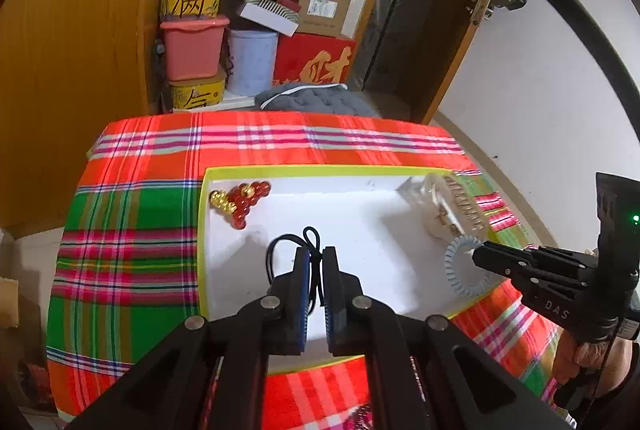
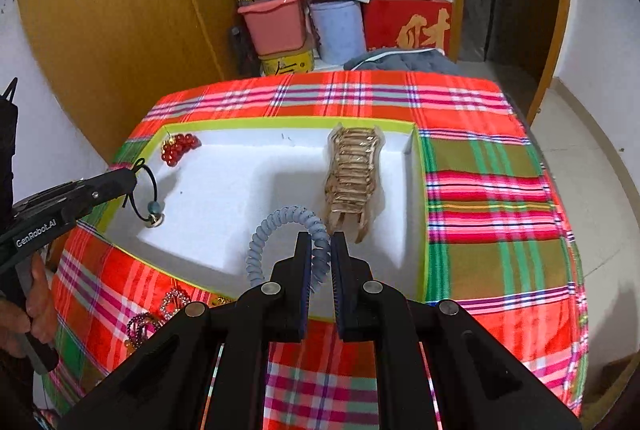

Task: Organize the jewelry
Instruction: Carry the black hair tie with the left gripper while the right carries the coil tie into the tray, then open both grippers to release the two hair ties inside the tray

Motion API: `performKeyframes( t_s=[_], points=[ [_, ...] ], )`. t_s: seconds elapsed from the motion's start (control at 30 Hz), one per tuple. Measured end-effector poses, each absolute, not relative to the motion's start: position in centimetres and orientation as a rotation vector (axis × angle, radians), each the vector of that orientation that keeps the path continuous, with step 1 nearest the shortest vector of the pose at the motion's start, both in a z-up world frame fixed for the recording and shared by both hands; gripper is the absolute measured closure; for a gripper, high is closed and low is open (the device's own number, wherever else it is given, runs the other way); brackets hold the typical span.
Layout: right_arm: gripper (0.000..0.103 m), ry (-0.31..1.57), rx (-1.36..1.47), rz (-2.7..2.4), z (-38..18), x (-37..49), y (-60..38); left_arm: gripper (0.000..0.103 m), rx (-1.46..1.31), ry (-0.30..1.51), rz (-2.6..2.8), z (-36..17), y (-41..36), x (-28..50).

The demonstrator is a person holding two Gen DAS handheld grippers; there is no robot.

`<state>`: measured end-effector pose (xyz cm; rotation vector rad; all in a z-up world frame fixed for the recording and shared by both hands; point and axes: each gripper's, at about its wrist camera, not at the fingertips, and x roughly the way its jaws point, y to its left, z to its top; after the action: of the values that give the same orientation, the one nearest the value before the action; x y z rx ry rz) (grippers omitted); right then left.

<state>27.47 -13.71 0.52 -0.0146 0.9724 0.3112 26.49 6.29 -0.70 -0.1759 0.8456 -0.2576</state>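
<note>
Both tools tilt steeply down over the white tray (image 2: 224,198), the left tool (image 1: 316,258) clamped on a black cord (image 1: 310,238), the right tool (image 2: 319,242) on a blue coil tie (image 2: 276,222).

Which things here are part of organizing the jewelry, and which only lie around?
Job:
- white tray with yellow rim
- black cord with bead, in left gripper
- blue spiral hair tie, in right gripper
- red bead bracelet
- gold hair claw

Around:
- pink plastic bin
- red box
</note>
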Motion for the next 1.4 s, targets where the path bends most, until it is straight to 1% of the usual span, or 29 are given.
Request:
performKeyframes(
  t_s=[0.43, 0.57, 0.7, 0.73, 1.0, 1.23, 1.3, 1.37, 1.4],
  points=[
    [0.093, 1.029, -0.01, 0.294, -1.4, 28.3, -13.6, 0.097, -0.172, 0.908, -0.207, -3.0, 7.1, 27.8],
    [0.09, 1.021, 0.002, 0.295, -1.2, 28.2, -13.9, 0.097, -0.184, 0.909, -0.194, -3.1, 7.1, 27.7],
    [0.078, 1.001, 0.005, 0.299, -0.7, 27.8, -14.0, 0.097, -0.182, 0.886, -0.201, -2.3, 6.9, 27.1],
    [0.077, 0.995, 0.006, 0.301, -0.5, 27.6, -14.0, 0.097, -0.182, 0.881, -0.201, -2.0, 6.8, 27.0],
    [0.076, 0.963, 0.032, 0.318, 1.3, 25.7, -14.5, 0.096, -0.202, 0.859, -0.211, 0.0, 6.9, 24.8],
    [0.076, 0.922, 0.05, 0.335, 3.3, 22.3, -15.2, 0.096, -0.198, 0.842, -0.247, 1.4, 5.8, 20.7],
    [0.076, 0.915, 0.066, 0.34, 3.8, 21.1, -15.5, 0.093, -0.211, 0.834, -0.257, 1.9, 5.6, 19.3],
    [0.076, 0.909, 0.088, 0.35, 4.3, 19.9, -15.9, 0.077, -0.217, 0.815, -0.254, 2.4, 5.6, 17.7],
    [0.071, 0.906, 0.095, 0.353, 4.5, 19.4, -16.0, 0.073, -0.224, 0.804, -0.256, 2.6, 5.6, 16.8]
  ],
)
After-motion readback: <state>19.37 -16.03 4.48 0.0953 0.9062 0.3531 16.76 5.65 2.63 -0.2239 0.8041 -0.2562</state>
